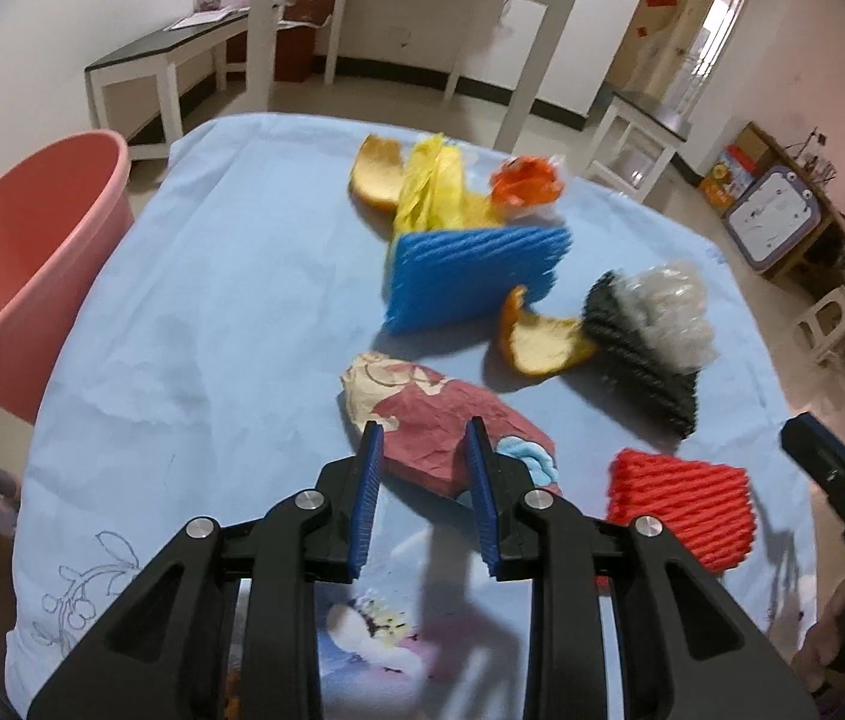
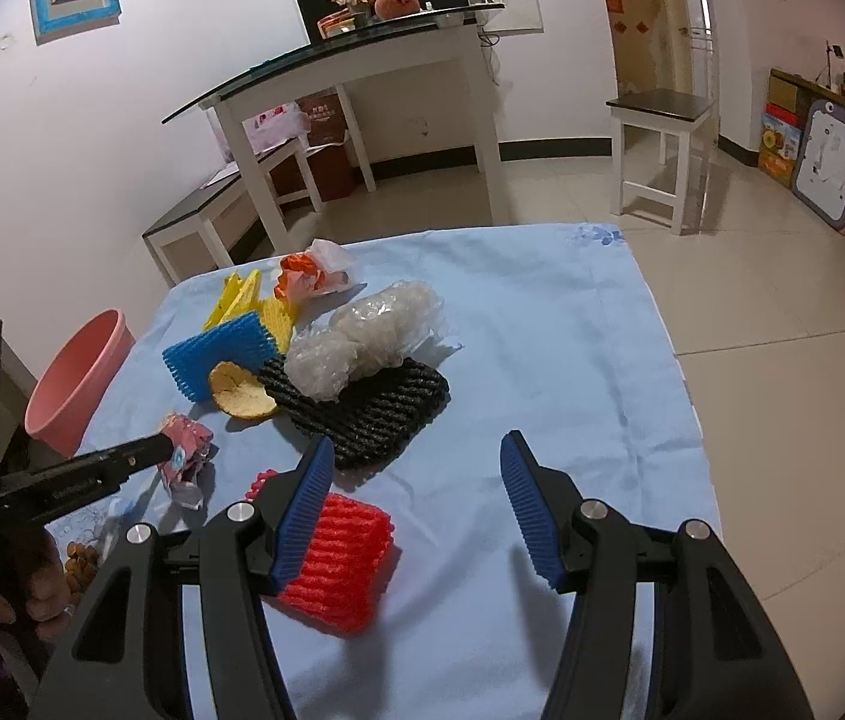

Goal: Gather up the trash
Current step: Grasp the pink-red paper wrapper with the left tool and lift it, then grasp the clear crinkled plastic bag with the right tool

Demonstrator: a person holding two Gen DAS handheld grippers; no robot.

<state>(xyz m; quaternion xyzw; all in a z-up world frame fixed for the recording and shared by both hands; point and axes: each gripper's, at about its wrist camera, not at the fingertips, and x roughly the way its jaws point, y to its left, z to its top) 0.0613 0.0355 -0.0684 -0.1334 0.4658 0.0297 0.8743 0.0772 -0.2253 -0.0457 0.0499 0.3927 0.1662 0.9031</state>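
My left fingers (image 1: 422, 450) straddle the crumpled red paper (image 1: 446, 420) on the table (image 1: 212, 300), pads beside it and, as far as I can judge, not yet pressing. To grip well, I should lower further, centre the paper, then close firmly before carrying it to the pink basin (image 1: 20, 264). My right fingers (image 2: 416, 480) stand open and empty above the red foam net (image 2: 338, 564).

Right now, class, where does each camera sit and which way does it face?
Left wrist: on the left claw, looking down at the crumpled paper; right claw shows at right.
Right wrist: on the right claw, facing the red foam net; left claw and hand show at left.
Shared: pink tub, blue foam net.
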